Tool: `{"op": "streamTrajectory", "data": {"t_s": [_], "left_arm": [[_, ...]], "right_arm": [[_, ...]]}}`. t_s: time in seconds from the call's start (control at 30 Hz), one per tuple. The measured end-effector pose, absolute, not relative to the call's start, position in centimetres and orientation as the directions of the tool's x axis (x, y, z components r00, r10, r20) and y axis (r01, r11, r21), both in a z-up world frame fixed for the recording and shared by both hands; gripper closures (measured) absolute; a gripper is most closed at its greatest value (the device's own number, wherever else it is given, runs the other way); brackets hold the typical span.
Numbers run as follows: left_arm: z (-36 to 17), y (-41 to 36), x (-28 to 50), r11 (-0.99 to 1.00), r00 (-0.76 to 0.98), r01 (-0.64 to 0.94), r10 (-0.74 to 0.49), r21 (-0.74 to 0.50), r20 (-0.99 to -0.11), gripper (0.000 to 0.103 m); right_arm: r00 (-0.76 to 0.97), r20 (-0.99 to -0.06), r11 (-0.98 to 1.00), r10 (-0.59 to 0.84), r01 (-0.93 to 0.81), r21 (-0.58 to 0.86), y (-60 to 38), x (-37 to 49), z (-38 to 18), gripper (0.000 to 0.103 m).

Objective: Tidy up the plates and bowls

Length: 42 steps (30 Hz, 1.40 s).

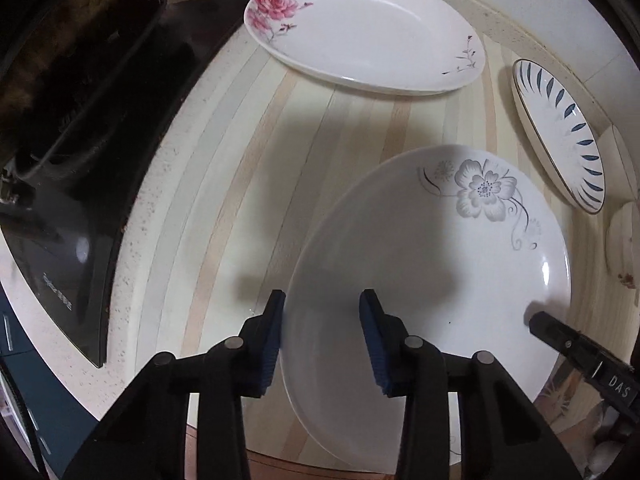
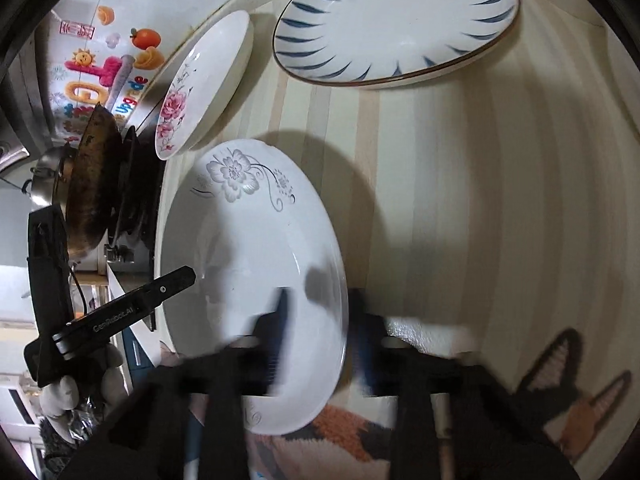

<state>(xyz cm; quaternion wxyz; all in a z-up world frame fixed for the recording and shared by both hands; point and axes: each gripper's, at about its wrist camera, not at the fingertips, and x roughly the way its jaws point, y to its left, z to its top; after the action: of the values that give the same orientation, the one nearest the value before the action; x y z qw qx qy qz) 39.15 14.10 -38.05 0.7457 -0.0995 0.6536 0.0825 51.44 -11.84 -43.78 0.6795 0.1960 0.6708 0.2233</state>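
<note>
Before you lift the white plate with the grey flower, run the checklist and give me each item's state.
1. Left gripper straddles the rim of the white grey-flower plate: ok.
2. Right gripper straddles the opposite rim: ok.
3. Both pairs of pads pressing firmly: cannot tell; the right view is blurred.
4. Plate empty: ok.
5. White pink-rose plate and oval blue-leaf plate lie apart from it: ok.

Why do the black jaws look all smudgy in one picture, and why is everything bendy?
In the right wrist view the right gripper is smeared by motion blur, while the blue-leaf plate stays sharp. In the left wrist view the left gripper is crisp, and dark shadows fall across the grey-flower plate. Both views are fisheye, so the striped counter curves.
</note>
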Motion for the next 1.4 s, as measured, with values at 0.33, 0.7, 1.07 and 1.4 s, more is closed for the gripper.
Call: {"op": "streamTrajectory", "data": {"t_s": [0.33,0.7,1.07,1.4], "left_arm": [[-36.0,11.4,36.6,0.983,0.186,-0.182,0.040,0.006,-0.982,0.075],[-32.4,6.6,35.0,0.992,0.253,-0.128,0.011,-0.022,-0.967,0.075],[-35.7,0.4,37.6,0.997,0.217,-0.044,-0.047,-0.058,-0.975,0.075],[-37.9,-1.4,39.1,1.000,0.188,-0.007,-0.020,-0.021,-0.982,0.075]], "right_arm": [[0.043,-0.838,0.838,0.543,-0.078,0.540,-13.7,50.2,-43.2,0.086],[0.109,-0.835,0.841,0.540,-0.106,0.531,-19.6,46.9,-39.3,0.086],[0.185,-0.840,0.857,0.510,-0.031,0.514,-27.1,45.0,-37.7,0.086],[0.171,-0.861,0.871,0.479,0.028,0.490,-29.0,44.3,-40.2,0.086]]}}
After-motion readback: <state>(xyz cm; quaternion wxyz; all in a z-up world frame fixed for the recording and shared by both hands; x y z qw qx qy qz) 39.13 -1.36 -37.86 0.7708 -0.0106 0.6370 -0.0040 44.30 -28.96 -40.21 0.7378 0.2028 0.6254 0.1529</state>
